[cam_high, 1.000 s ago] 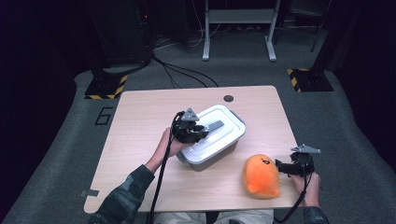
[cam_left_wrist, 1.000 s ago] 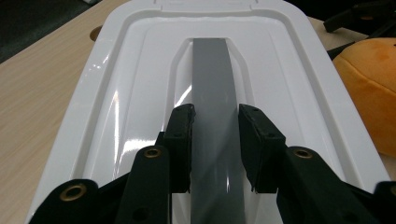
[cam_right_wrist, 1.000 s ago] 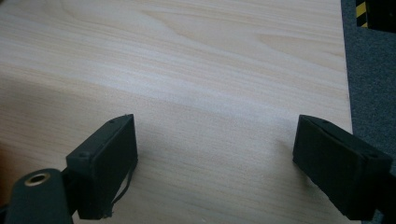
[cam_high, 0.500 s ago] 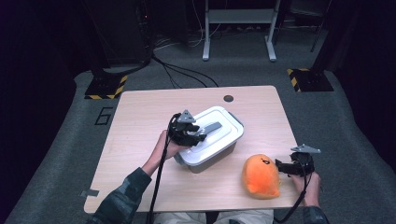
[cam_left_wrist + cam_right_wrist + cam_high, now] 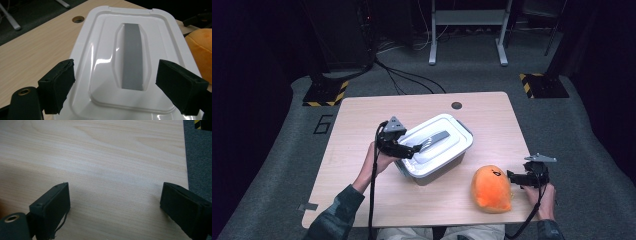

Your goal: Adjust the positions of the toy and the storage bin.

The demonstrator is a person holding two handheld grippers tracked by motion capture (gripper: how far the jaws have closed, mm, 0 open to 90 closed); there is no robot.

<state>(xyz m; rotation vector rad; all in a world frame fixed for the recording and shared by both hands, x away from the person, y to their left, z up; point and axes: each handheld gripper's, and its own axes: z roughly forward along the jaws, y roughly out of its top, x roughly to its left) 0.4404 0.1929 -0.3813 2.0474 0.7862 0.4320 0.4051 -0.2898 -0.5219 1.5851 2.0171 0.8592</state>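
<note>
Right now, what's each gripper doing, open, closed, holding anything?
Left gripper: fingers just opened, above the white box lid, holding nothing.
Right gripper: open, empty, over the table.

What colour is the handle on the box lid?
Grey. The handle sits in the white lid, clearest in the left gripper view.

White plastic storage box with closed lid

We see its white lid with a grey recessed handle lying flat; the box stands diagonally at the middle of the wooden table.
</note>
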